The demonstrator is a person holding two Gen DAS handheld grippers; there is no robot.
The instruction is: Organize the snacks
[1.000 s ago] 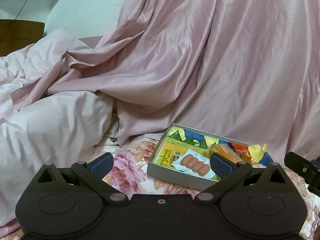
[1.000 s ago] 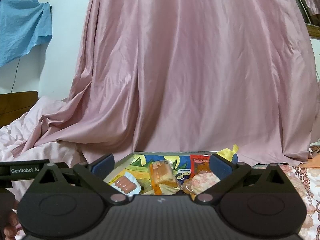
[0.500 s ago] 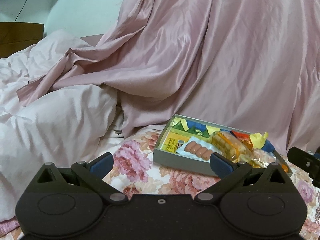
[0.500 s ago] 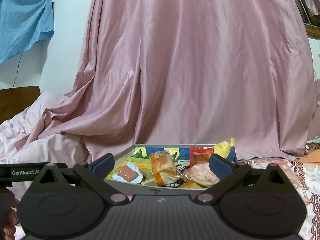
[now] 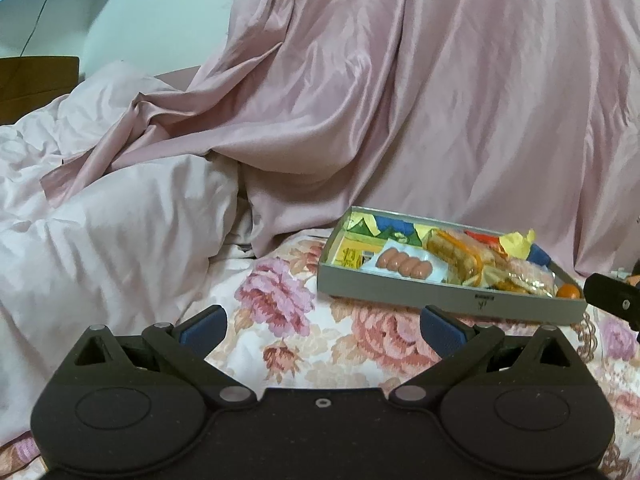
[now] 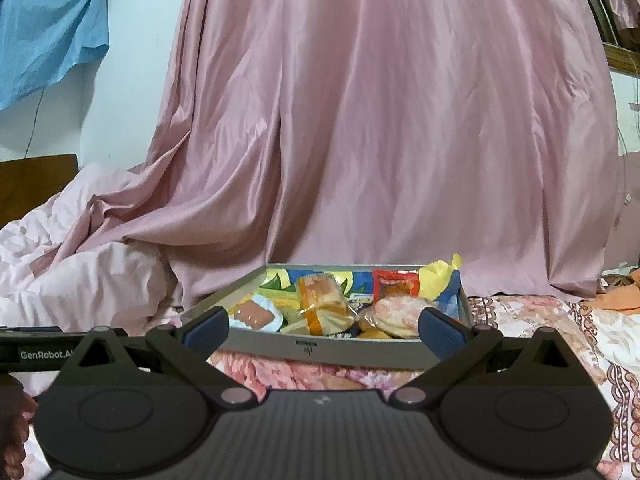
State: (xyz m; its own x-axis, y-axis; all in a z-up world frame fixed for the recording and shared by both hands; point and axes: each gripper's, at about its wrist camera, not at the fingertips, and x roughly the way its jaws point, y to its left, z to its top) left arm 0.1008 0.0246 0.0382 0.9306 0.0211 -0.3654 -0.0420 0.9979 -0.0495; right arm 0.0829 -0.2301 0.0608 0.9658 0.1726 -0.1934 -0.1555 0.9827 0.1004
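A grey shallow box (image 5: 452,298) of snacks lies on the floral bedspread; it also shows in the right wrist view (image 6: 340,346). Inside are a sausage pack (image 5: 404,266), a clear bread packet (image 5: 456,260), a round bun (image 6: 398,316) and a red packet (image 6: 395,282). My left gripper (image 5: 323,330) is open and empty, above the bedspread, short of the box's left end. My right gripper (image 6: 323,330) is open and empty, just in front of the box's near wall. Its tip shows at the left wrist view's right edge (image 5: 612,300).
A pink satin curtain (image 6: 380,120) hangs right behind the box. A rumpled pale pink duvet (image 5: 100,232) lies to the left. A wooden headboard (image 6: 36,184) and blue cloth (image 6: 52,52) are at far left. Orange cloth (image 6: 620,294) lies at right.
Both grippers have drawn back from the box. It now sits farther away and fully visible in both views. Both stay open and empty.
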